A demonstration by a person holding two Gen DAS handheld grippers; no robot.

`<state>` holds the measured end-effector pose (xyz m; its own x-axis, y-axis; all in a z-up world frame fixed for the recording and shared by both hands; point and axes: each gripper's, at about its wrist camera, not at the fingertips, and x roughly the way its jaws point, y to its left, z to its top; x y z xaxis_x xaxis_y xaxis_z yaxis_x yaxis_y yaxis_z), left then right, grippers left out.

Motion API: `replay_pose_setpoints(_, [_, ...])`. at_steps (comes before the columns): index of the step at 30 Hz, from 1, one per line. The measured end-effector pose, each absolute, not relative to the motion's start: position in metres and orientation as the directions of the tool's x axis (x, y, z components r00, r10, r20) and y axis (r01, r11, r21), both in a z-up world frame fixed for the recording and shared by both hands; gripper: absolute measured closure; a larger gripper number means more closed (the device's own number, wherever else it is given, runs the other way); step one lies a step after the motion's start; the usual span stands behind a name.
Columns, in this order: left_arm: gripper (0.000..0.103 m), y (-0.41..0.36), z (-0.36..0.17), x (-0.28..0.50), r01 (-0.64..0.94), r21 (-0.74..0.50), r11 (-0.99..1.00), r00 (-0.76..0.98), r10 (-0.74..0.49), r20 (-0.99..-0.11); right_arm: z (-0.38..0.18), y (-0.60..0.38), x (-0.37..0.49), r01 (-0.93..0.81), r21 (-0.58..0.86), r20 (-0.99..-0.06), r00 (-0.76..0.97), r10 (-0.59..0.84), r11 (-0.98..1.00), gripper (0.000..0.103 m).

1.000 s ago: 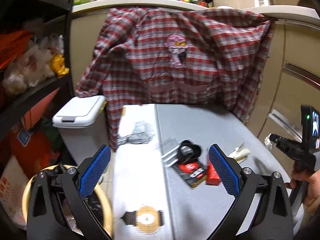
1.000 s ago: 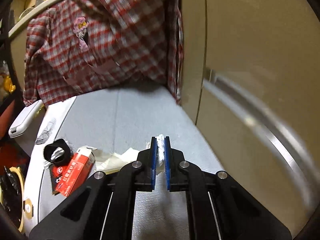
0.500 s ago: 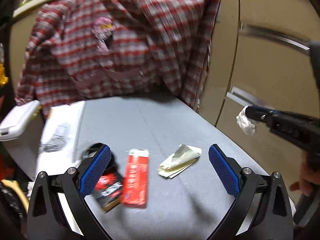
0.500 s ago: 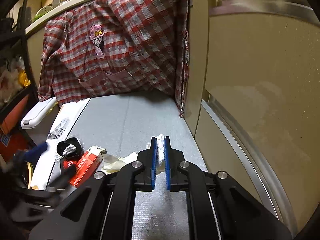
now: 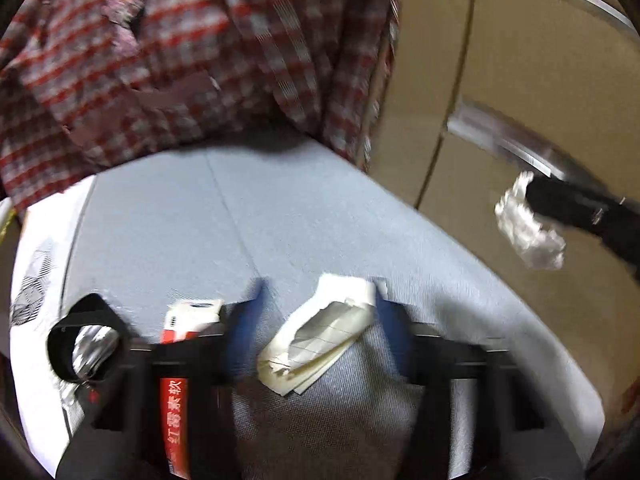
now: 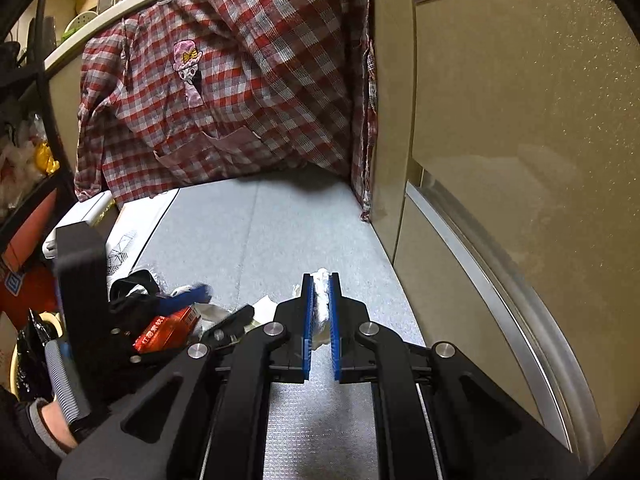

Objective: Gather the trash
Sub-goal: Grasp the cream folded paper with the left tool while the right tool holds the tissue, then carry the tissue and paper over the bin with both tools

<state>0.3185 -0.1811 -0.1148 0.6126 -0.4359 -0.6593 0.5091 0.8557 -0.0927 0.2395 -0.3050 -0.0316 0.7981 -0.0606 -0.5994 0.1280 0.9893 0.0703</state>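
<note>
A folded cream paper (image 5: 320, 336) lies on the grey table top (image 5: 280, 208). My left gripper (image 5: 316, 312) is down around it and its jaws are closing, one blue pad on each side; the picture is blurred and the paper does not look squeezed. In the right wrist view the left gripper (image 6: 224, 306) shows at lower left over the paper (image 6: 262, 305). My right gripper (image 6: 320, 280) is shut on a crumpled white wad (image 6: 320, 300) and holds it above the table's right edge; the wad (image 5: 528, 228) also shows in the left wrist view.
A red cigarette pack (image 5: 176, 396) and a black ring with foil in it (image 5: 86, 344) lie left of the paper. A plaid shirt (image 6: 224, 92) hangs behind the table. Beige cabinet doors (image 6: 520, 120) stand on the right. A bin with a black bag (image 6: 28, 360) sits at lower left.
My left gripper swung right and down from the cigarette pack to the folded paper, and its jaws have come much closer together. The right gripper has kept still with the wad.
</note>
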Motion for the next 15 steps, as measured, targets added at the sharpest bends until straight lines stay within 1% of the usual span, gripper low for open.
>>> replay_pose_setpoints(1, [0.101, -0.181, -0.115, 0.317, 0.528, -0.103, 0.843, 0.59, -0.452, -0.669, -0.032, -0.305, 0.24, 0.127, 0.075, -0.602, 0.796, -0.057, 0.989, 0.096])
replay_pose_setpoints(2, [0.102, -0.18, -0.114, 0.315, 0.536, -0.112, 0.837, 0.585, -0.464, -0.665, -0.033, -0.306, 0.241, 0.127, 0.079, -0.606, 0.794, -0.053, 0.989, 0.096])
replay_pose_setpoints(5, [0.103, -0.171, -0.098, 0.3, 0.55, -0.116, 0.827, 0.603, -0.489, -0.631, -0.035, -0.306, 0.241, 0.128, 0.073, -0.61, 0.791, -0.058, 0.989, 0.096])
replay_pose_setpoints(9, [0.103, -0.152, -0.069, 0.286, 0.53, -0.135, 0.837, 0.634, -0.498, -0.592, -0.032, -0.302, 0.236, 0.125, 0.056, -0.6, 0.797, -0.066, 0.991, 0.096])
replay_pose_setpoints(12, [0.103, -0.133, -0.044, 0.273, 0.507, -0.126, 0.852, 0.669, -0.482, -0.565, -0.025, -0.295, 0.23, 0.107, 0.052, -0.586, 0.808, -0.057, 0.993, 0.096])
replay_pose_setpoints(15, [0.103, -0.109, -0.021, 0.257, 0.456, -0.099, 0.885, 0.718, -0.431, -0.547, -0.017, -0.286, 0.223, 0.079, 0.061, -0.573, 0.819, -0.03, 0.995, 0.095])
